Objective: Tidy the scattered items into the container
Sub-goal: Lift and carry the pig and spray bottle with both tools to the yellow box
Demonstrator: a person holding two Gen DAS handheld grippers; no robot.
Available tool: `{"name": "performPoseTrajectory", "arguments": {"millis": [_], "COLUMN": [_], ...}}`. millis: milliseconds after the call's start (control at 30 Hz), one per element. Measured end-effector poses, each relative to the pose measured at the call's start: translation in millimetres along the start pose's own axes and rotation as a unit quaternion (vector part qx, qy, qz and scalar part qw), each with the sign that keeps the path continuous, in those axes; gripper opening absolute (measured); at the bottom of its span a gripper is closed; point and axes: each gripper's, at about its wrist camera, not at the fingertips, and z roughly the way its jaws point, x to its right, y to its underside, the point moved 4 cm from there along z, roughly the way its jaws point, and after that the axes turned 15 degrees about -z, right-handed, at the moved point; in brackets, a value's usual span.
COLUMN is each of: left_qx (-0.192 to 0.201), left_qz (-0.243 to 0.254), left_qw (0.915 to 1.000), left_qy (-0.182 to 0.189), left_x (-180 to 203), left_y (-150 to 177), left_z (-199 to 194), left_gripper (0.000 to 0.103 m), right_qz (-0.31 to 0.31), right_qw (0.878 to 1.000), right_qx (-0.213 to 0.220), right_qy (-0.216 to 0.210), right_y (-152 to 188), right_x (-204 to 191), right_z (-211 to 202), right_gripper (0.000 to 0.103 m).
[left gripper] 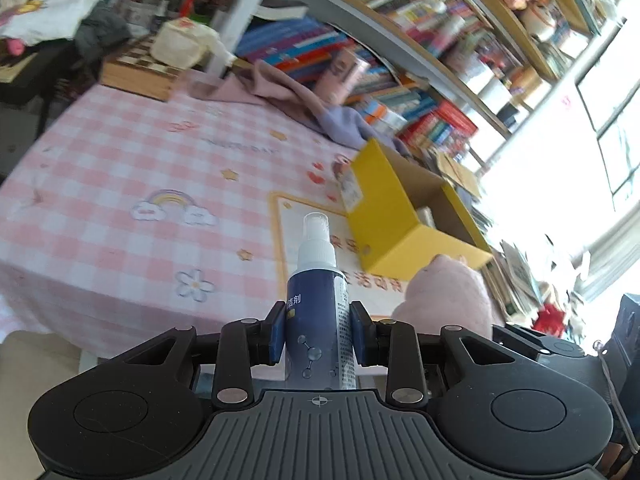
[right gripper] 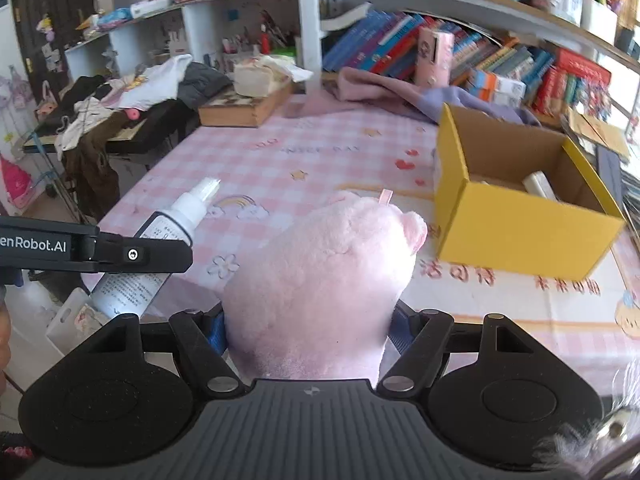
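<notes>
I hold one thing in each hand. My left gripper (left gripper: pixel 318 334) is closed on the spray bottle (left gripper: pixel 318 300); the two blue pads press its dark body from both sides, and the long axis of the bottle runs forward along my fingers, with the white nozzle pointing away from me. My right gripper (right gripper: pixel 308 336) is opened wide around the pink plush toy (right gripper: pixel 320 280) and squeezes its soft body; the toy fills the space between the fingers and hides the tips.

The yellow box (right gripper: pixel 520 228) stands on the pink checked tablecloth (right gripper: pixel 304 160), open on top, and some pale items already lie inside. From my right gripper it lies ahead and to the right, rather near. From my left gripper it is also ahead and to the right, but the plush toy is between. So I judge the right hand is nearer and should go first over the near wall of the box. The bottle must then be tipped, nozzle down or flat, to fit in.
</notes>
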Motion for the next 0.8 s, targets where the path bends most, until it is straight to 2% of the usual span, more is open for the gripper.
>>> {"name": "performPoseTrajectory", "arguments": {"millis": [400,800], "left_qx": [-0.065,-0.11], "left_qz": [0.035,0.052], "left_qw": [0.9966,0.9902], "left_qy": [0.038,0.068], "left_x": [34,61], "left_y": [22,39], "left_z": [31,61], "left_gripper": [0.031,0.031], "right_qz": [0.063,0.103], "right_qw": [0.996,0.989], "right_qx": [-0.033,-0.059], "right_qy": [0.045,0.084], "right_y": [36,67], "right_x": [30,54], "right_z": [-20,-38], "right_gripper": [0.071,0.071]}}
